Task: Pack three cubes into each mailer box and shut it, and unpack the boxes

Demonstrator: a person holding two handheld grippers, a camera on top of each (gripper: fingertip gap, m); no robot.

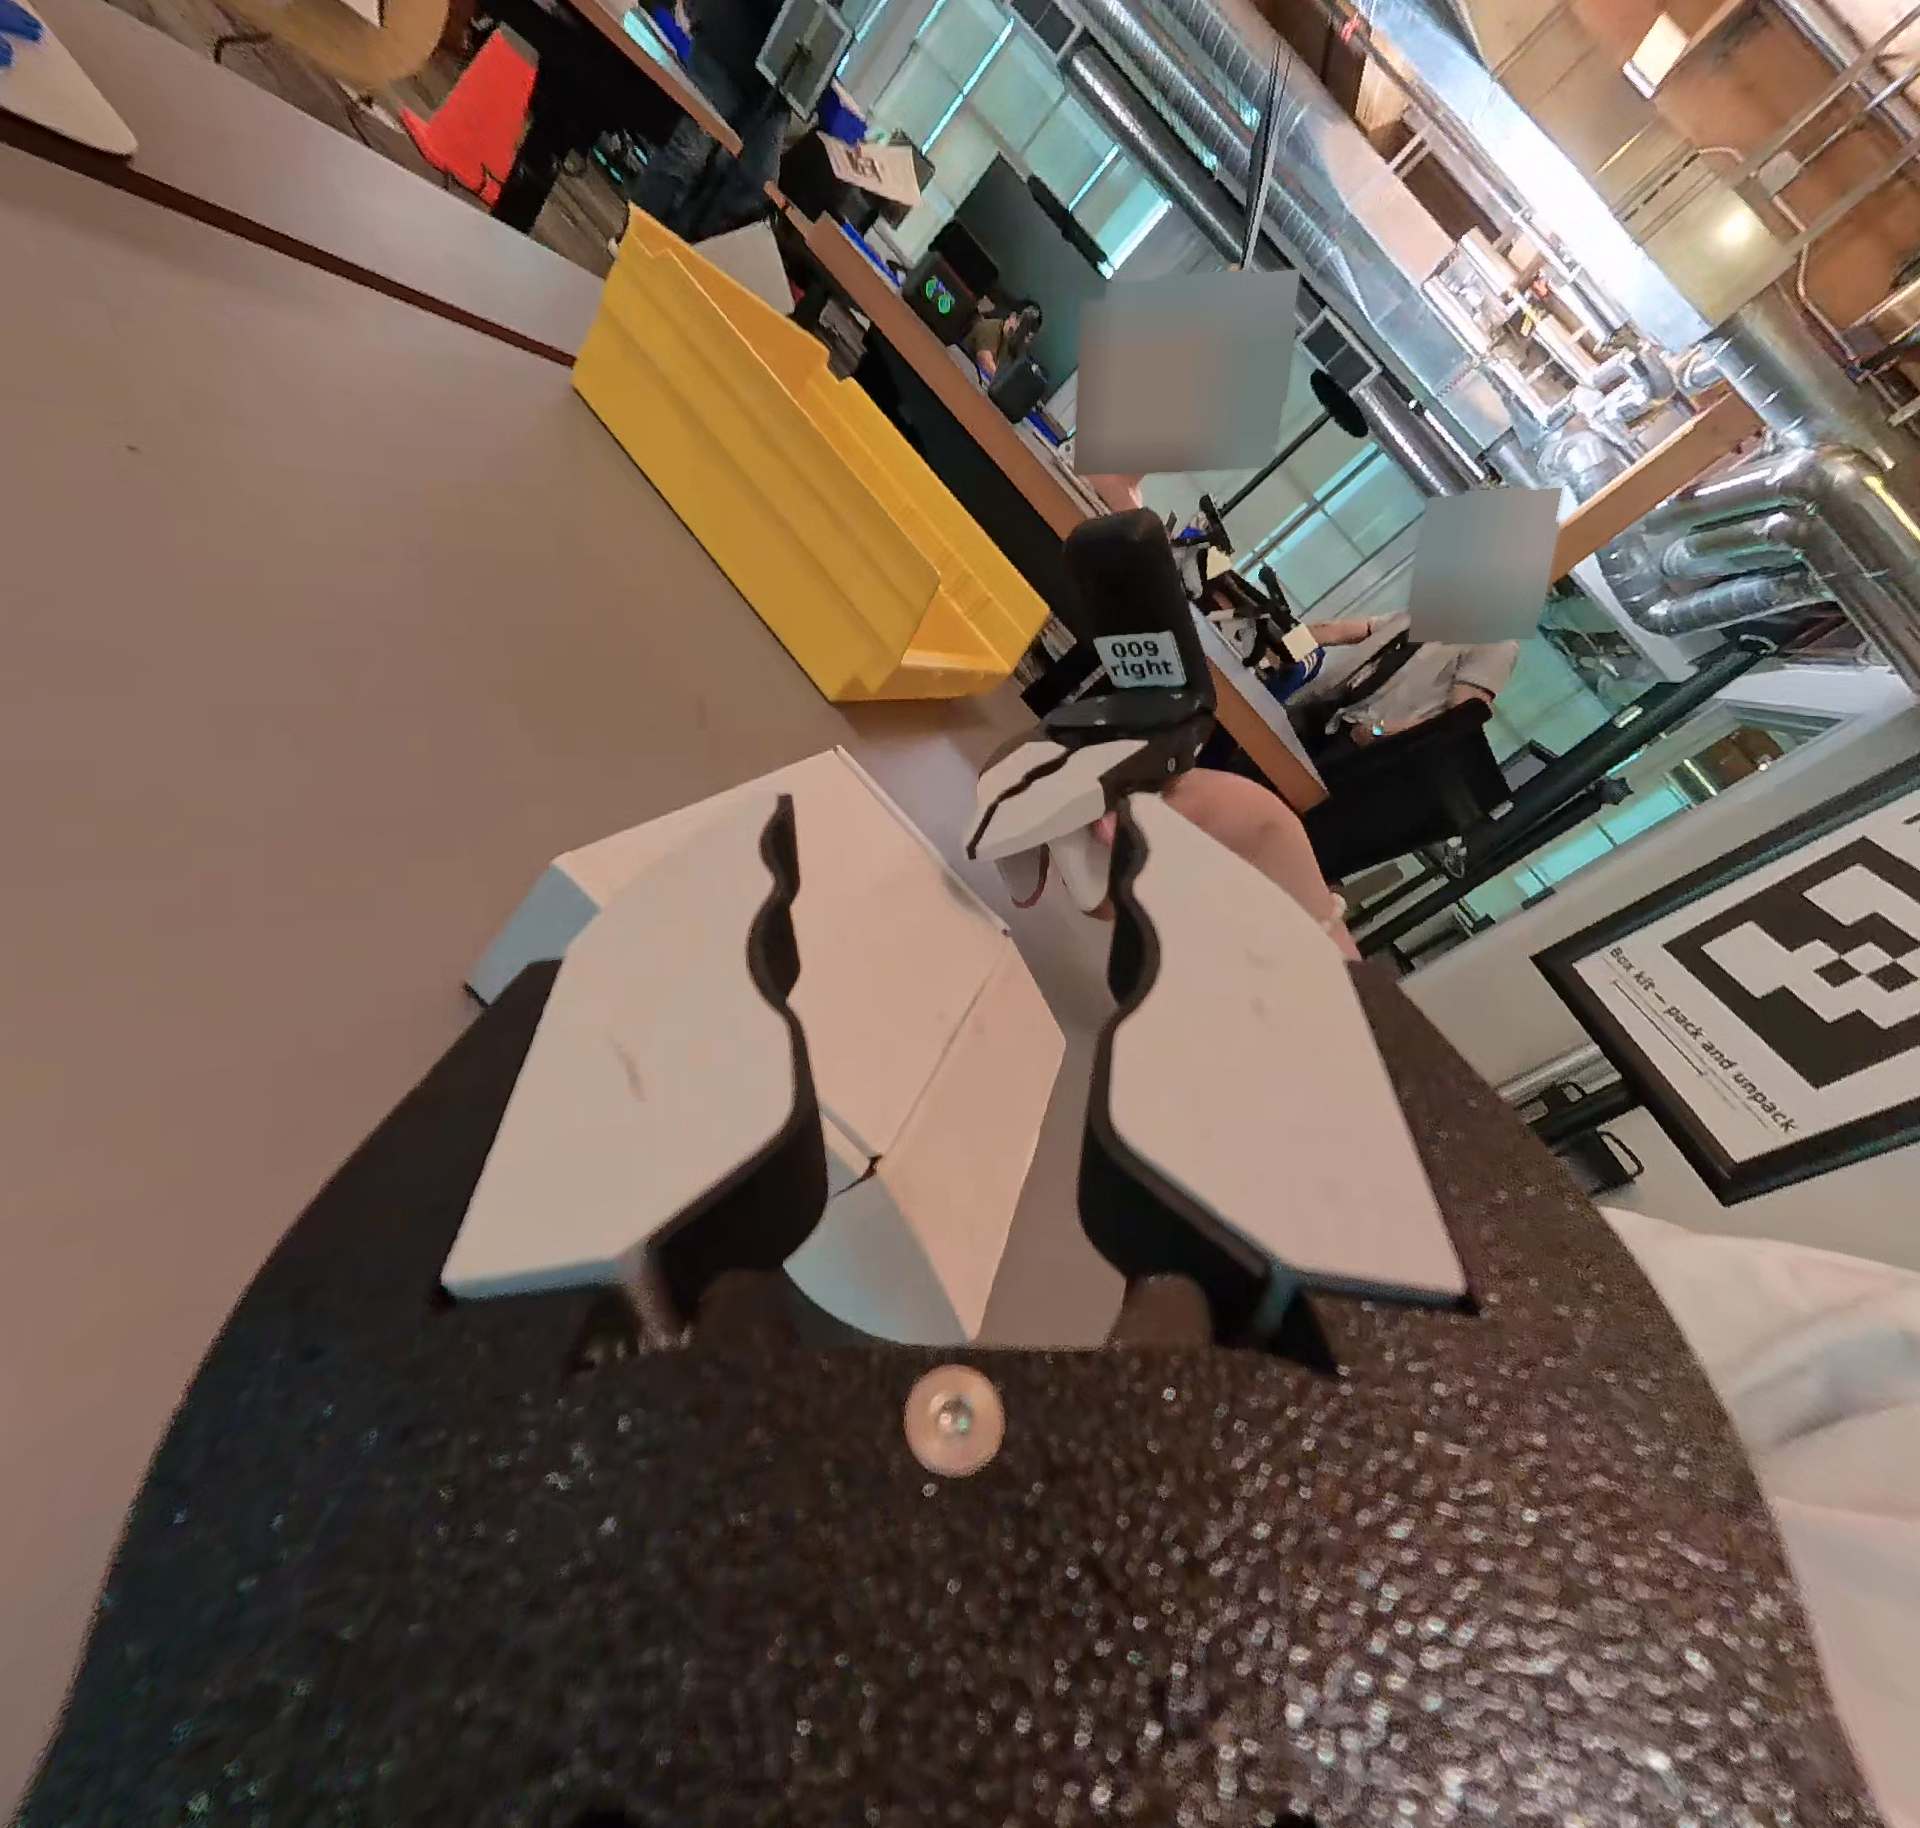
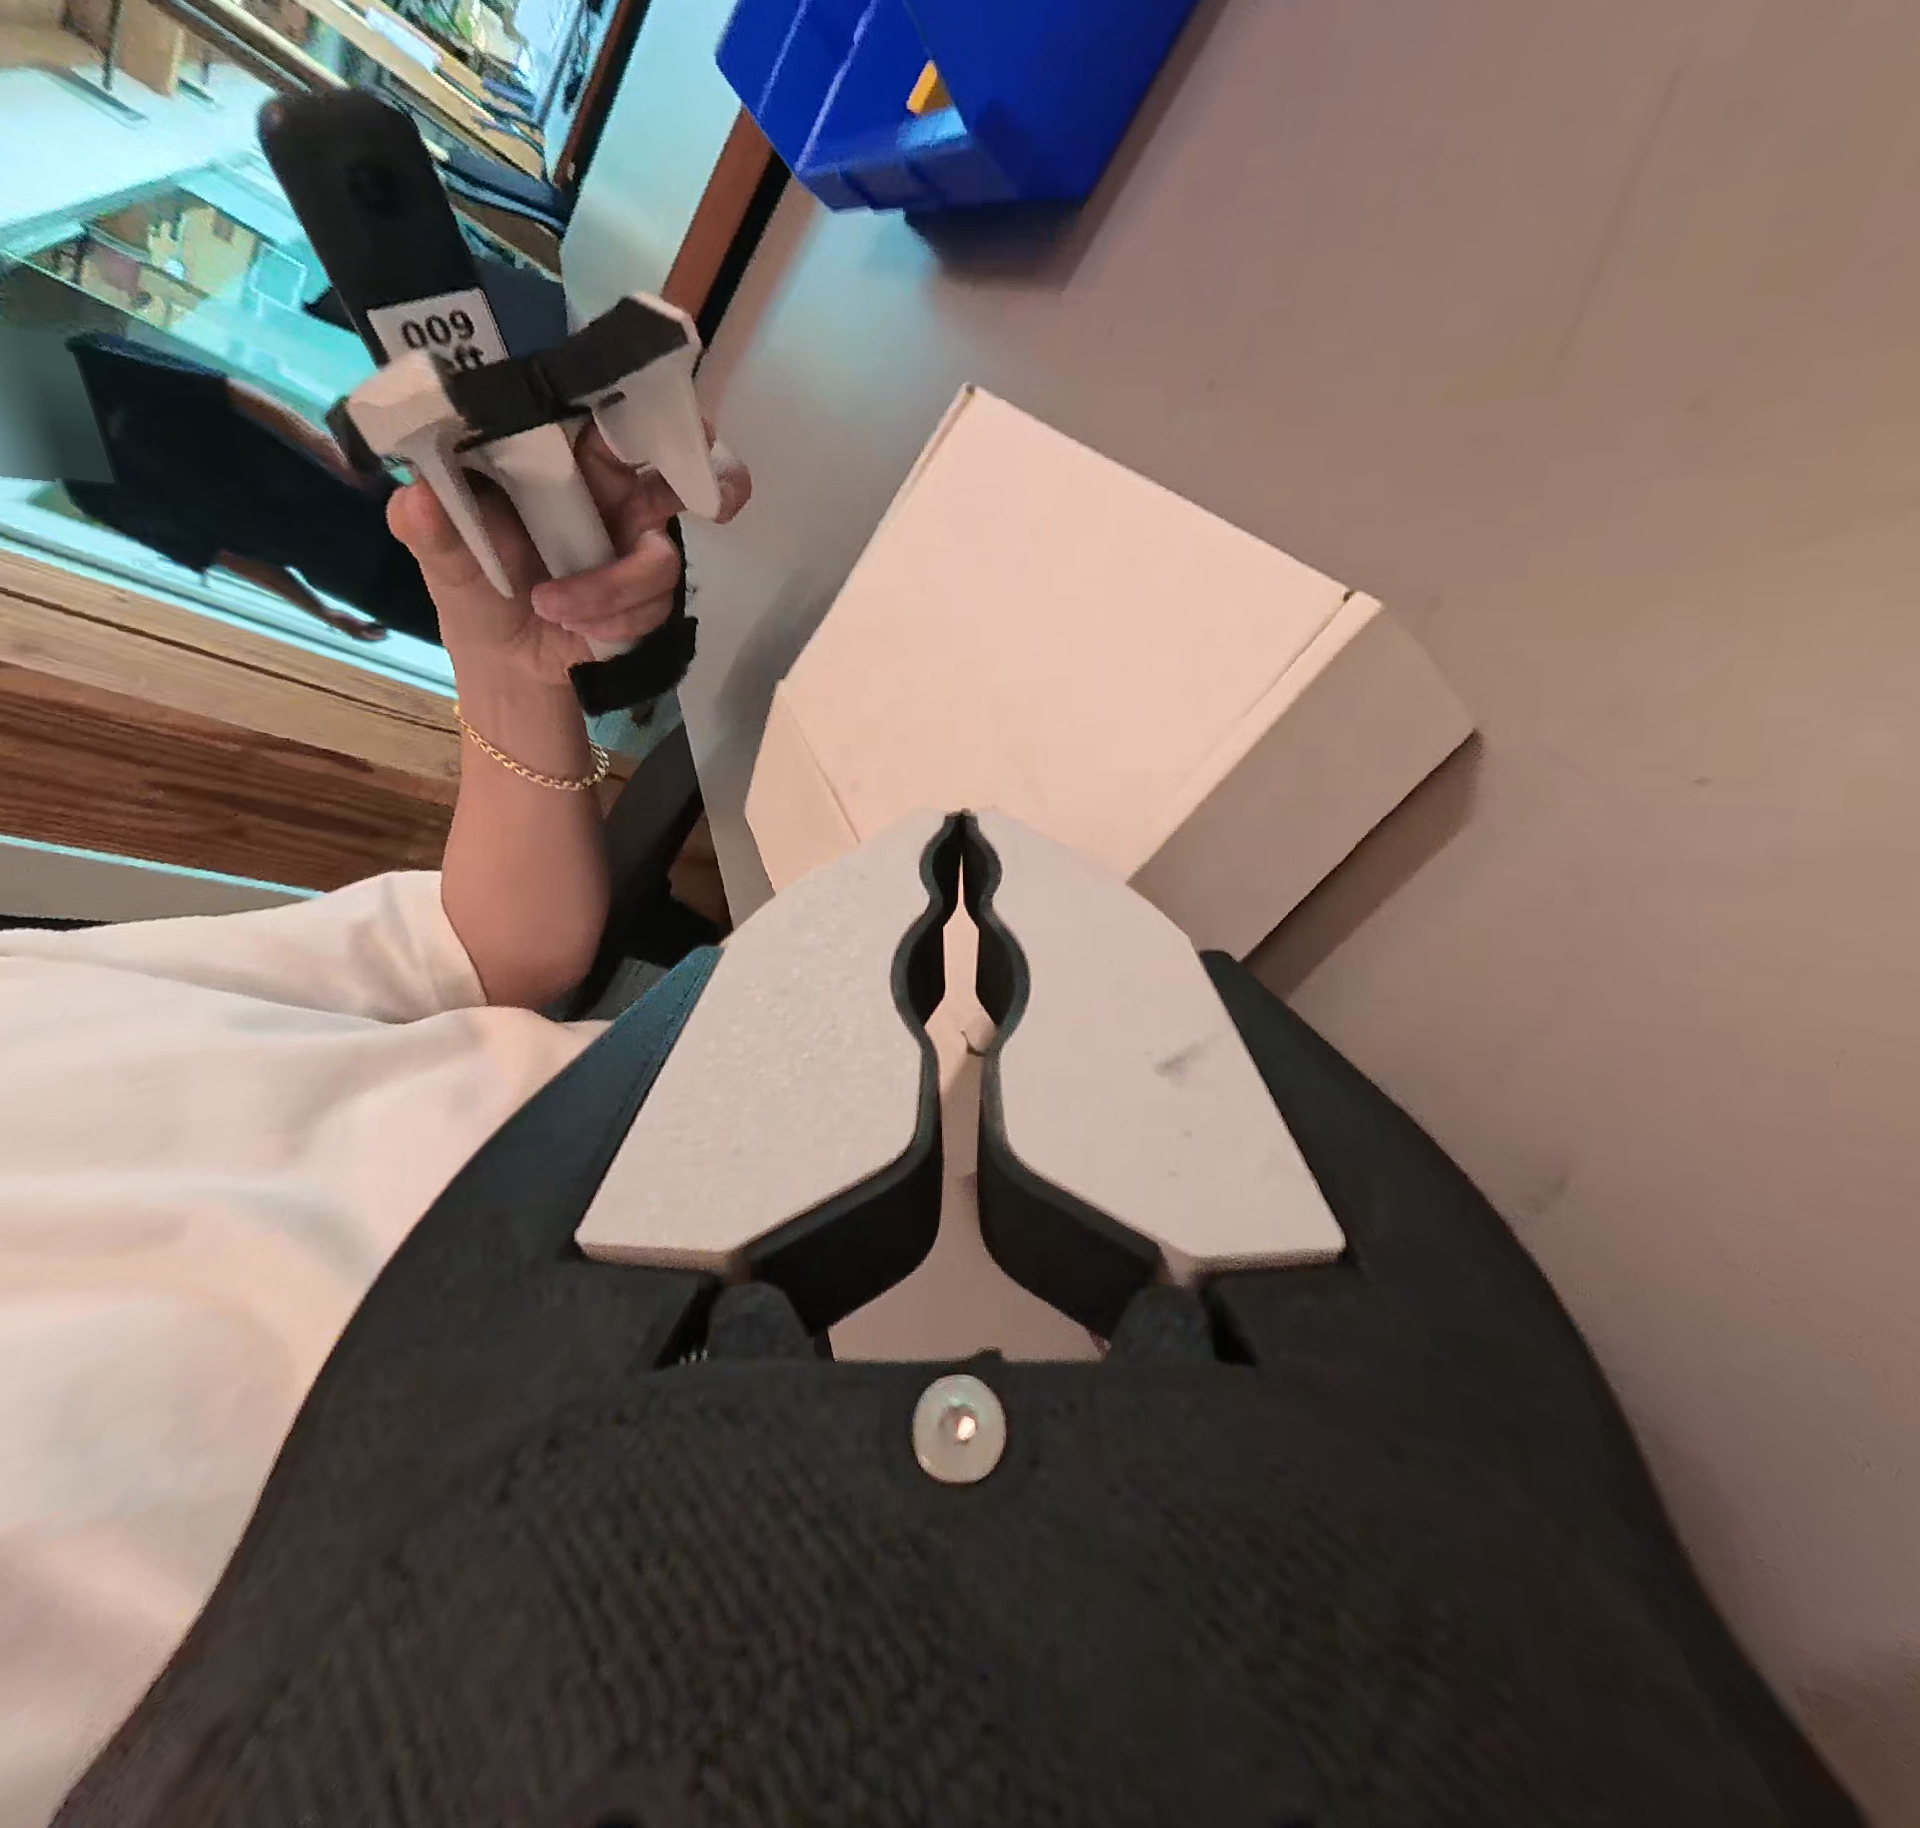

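A closed white mailer box [image 1: 914, 957] lies on the table. My left gripper [image 1: 956, 833] hangs above it, open, with nothing between its fingers. In the right wrist view the box [image 2: 1091, 635] lies just beyond my right gripper [image 2: 964, 824], whose fingertips meet with nothing between them. The right gripper also shows in the left wrist view [image 1: 1023, 807], shut, beside the box's far corner. The left gripper shows in the right wrist view [image 2: 597, 521], held up in a hand to the left of the box, its fingers apart. No cubes show.
A yellow bin [image 1: 769, 511] stands on the table beyond the box. A blue bin [image 2: 987, 53] stands at the table's far side. A framed sign with a black-and-white marker [image 1: 1766, 989] stands to the right. The table edge [image 2: 717, 251] runs left of the box. My hands' fingertips stand some 15 cm from each other.
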